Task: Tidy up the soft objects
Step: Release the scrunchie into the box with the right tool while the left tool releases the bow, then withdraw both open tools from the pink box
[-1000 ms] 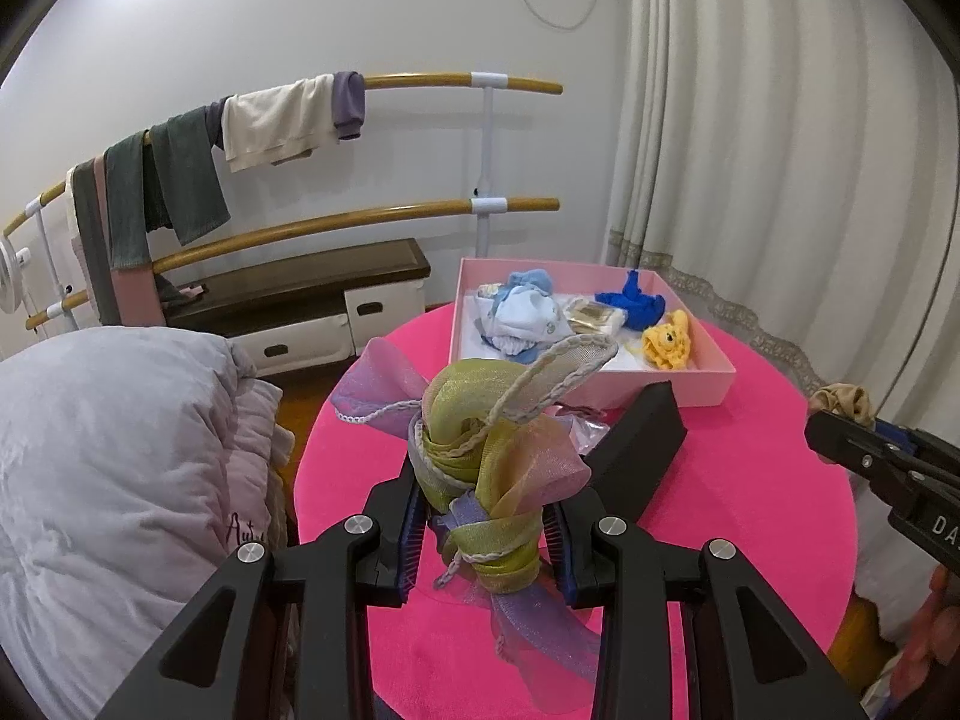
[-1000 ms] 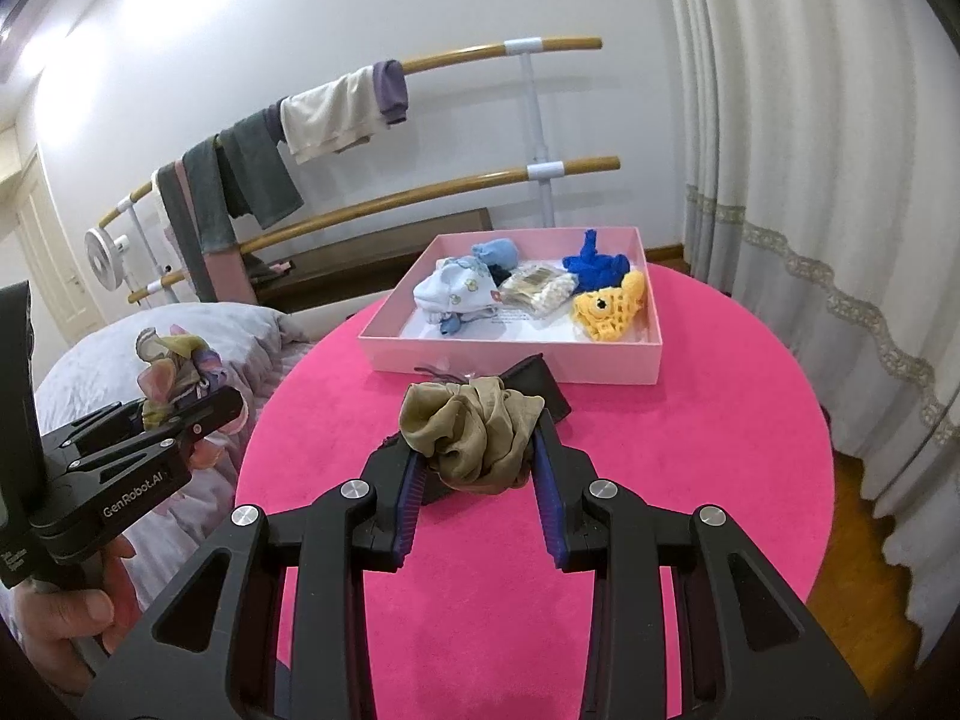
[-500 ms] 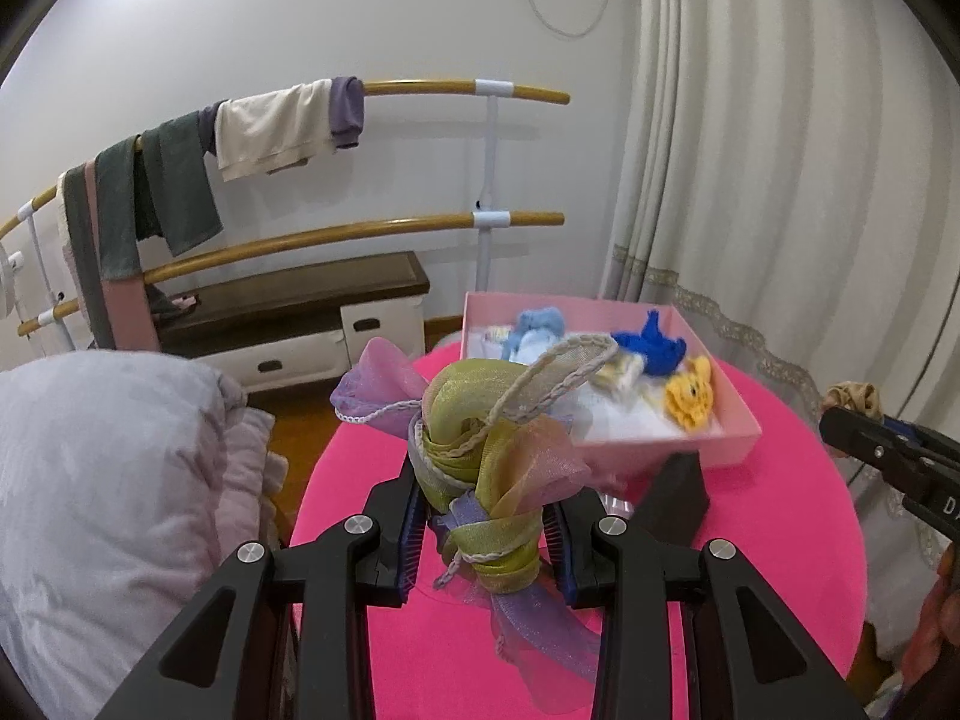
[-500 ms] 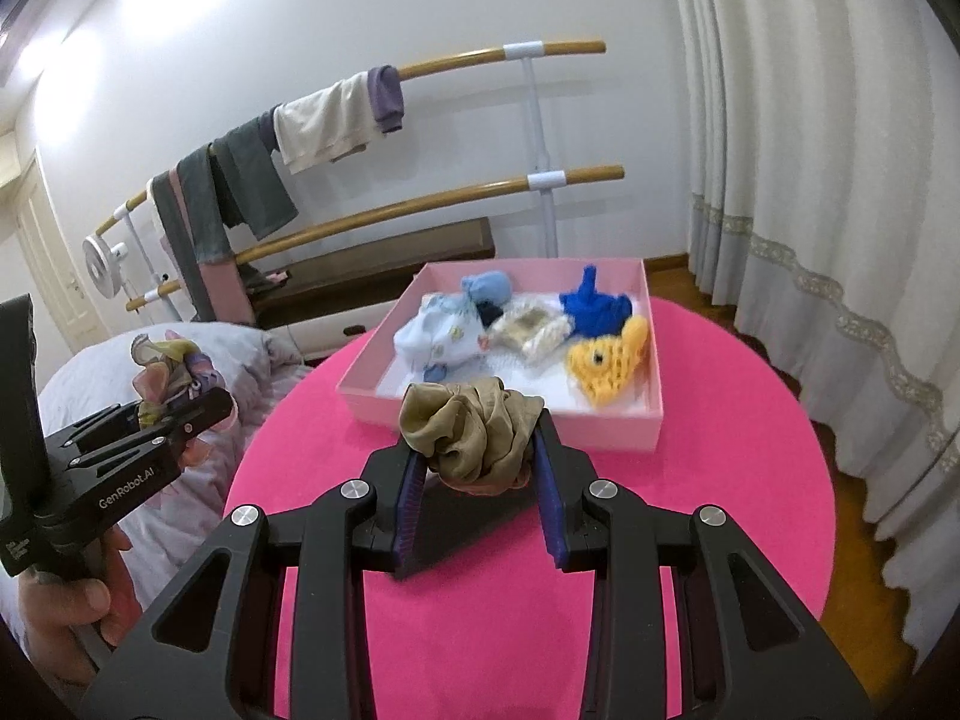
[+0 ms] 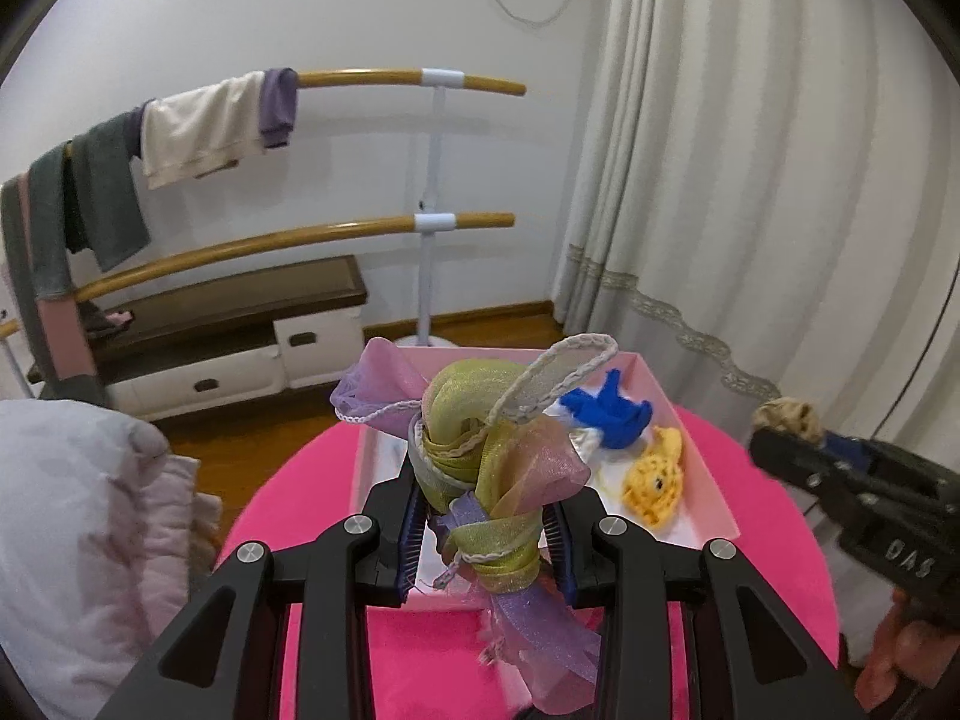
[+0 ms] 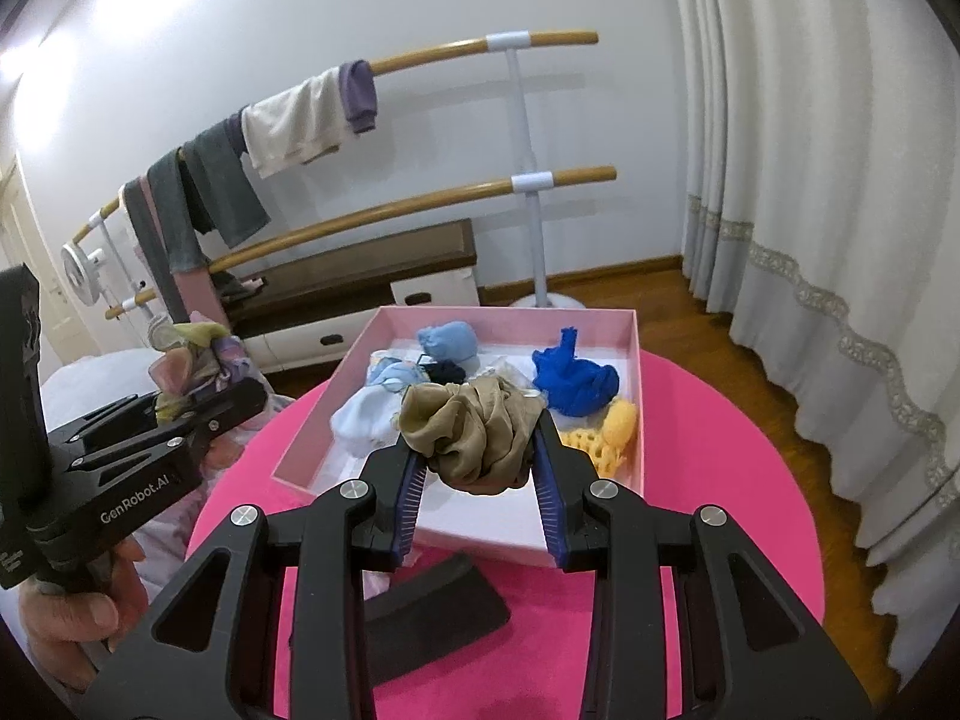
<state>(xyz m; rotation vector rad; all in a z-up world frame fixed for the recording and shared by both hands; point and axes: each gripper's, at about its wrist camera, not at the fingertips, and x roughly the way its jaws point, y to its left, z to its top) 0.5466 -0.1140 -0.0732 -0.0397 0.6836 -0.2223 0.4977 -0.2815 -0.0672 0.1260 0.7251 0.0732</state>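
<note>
1. The left gripper (image 5: 487,525) was clenched on one bundle of sheer green, pink and lilac ribbon with white braided cord (image 5: 486,462). Its long axis stood upright between the pads — a corded loop rose at the top and a lilac tail hung below the fingers.
2. The right gripper (image 6: 477,474) was clamped on one crumpled tan satin scrunchie (image 6: 468,435). It was a rounded wad with no clear long axis, and it bulged above the blue-edged pads.
3. Both grippers pointed down and forward at one shallow pink rectangular box (image 6: 637,396) on the round table with the hot-pink cover (image 6: 720,468). Each held its load in the air over the box's near edge.
4. Inside the box lay one royal-blue knitted piece (image 6: 573,381), one yellow crocheted toy (image 6: 612,432) — just beside the blue one, nearer the camera — one small dark navy item (image 6: 447,372), and pale blue soft pieces (image 6: 447,342) whose number could not be told.
5. One flat black foam wedge (image 6: 438,606) lay on the table just in front of the box, apart from it.
6. Two wooden barre rails (image 6: 420,201) stood behind the table; several cloths (image 6: 294,123) hung over the upper one. One white curtain (image 6: 810,150) hung at the right.
</note>
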